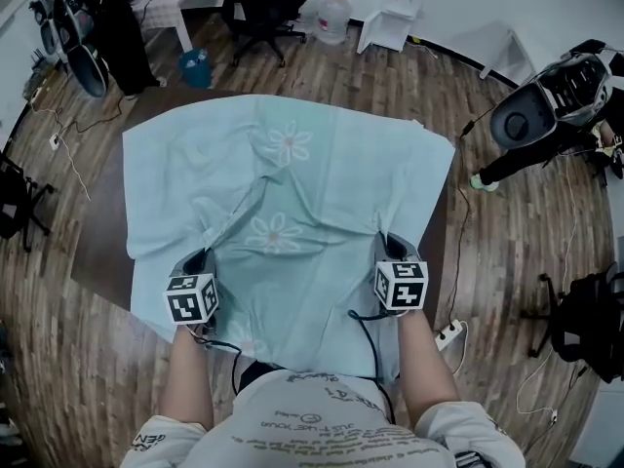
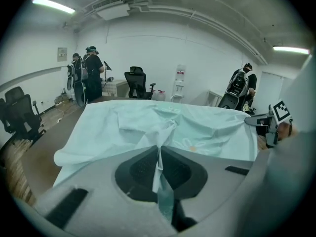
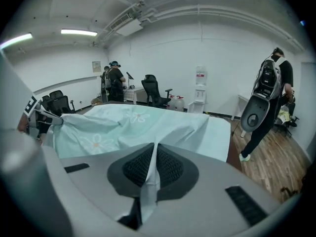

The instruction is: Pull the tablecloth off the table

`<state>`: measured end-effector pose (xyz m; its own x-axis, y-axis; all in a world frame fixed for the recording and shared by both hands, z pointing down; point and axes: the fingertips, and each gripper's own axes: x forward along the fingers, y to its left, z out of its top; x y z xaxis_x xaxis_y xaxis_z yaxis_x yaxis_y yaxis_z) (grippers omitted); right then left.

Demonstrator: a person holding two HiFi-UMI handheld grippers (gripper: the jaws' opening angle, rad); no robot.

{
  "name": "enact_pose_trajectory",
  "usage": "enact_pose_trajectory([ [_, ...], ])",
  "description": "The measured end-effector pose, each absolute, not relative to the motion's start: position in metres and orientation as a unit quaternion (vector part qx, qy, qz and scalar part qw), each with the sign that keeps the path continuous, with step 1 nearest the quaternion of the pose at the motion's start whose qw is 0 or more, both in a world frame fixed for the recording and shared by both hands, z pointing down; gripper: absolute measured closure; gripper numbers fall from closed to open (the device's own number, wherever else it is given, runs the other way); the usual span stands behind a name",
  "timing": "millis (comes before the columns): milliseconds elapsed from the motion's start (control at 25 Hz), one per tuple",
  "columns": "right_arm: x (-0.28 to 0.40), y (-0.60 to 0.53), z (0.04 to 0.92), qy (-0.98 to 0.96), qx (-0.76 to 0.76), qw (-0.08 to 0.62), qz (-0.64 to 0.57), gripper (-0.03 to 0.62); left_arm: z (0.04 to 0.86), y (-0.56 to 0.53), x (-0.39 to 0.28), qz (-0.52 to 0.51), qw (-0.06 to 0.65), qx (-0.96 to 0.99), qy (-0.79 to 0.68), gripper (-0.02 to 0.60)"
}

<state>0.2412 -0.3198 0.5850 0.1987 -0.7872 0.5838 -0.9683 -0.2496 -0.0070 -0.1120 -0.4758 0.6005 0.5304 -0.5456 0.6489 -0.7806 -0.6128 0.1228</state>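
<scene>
Between the pads of the left gripper (image 2: 159,149) a thin fold of the tablecloth (image 2: 197,127) is clamped. The jaws are closed on it, and a loose strip of fabric hangs below the pinch. At the right gripper (image 3: 154,146) the same condition is seen: the jaws are closed on a fold of the cloth, which is pressed flat between the ribbed black pads (image 3: 170,169).

From the head view, both grippers are held over the near part of the table (image 1: 102,237), well apart, with a bare forearm (image 1: 190,383) behind each. The cloth is drawn up into a ridge at each pinch point, and creases run from the two ridges toward the middle.

The tablecloth is pale green with white flower prints (image 1: 290,144). It is spread over most of the tabletop, and its near hem hangs over the edge in front of the person holding the grippers. Dark tabletop is exposed along the left side and at the right side.

The table is surrounded by a wood-plank floor (image 1: 78,378). A black office chair (image 1: 263,8) and water bottles (image 1: 331,18) are placed beyond the far edge. One person (image 1: 127,37) stands at the far left. Another person (image 1: 512,161), with a bulky pack on the back, is at the right. A white power strip (image 1: 448,335) lies on the floor near the right gripper.
</scene>
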Motion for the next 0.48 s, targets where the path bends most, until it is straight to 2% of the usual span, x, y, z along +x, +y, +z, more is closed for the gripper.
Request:
enact_pose_trajectory([
  [480,0.185,-0.282,0.493,-0.652,0.735,0.080,0.168,0.578,0.528,-0.413,-0.103,0.224,0.162,0.873,-0.401,0.560],
])
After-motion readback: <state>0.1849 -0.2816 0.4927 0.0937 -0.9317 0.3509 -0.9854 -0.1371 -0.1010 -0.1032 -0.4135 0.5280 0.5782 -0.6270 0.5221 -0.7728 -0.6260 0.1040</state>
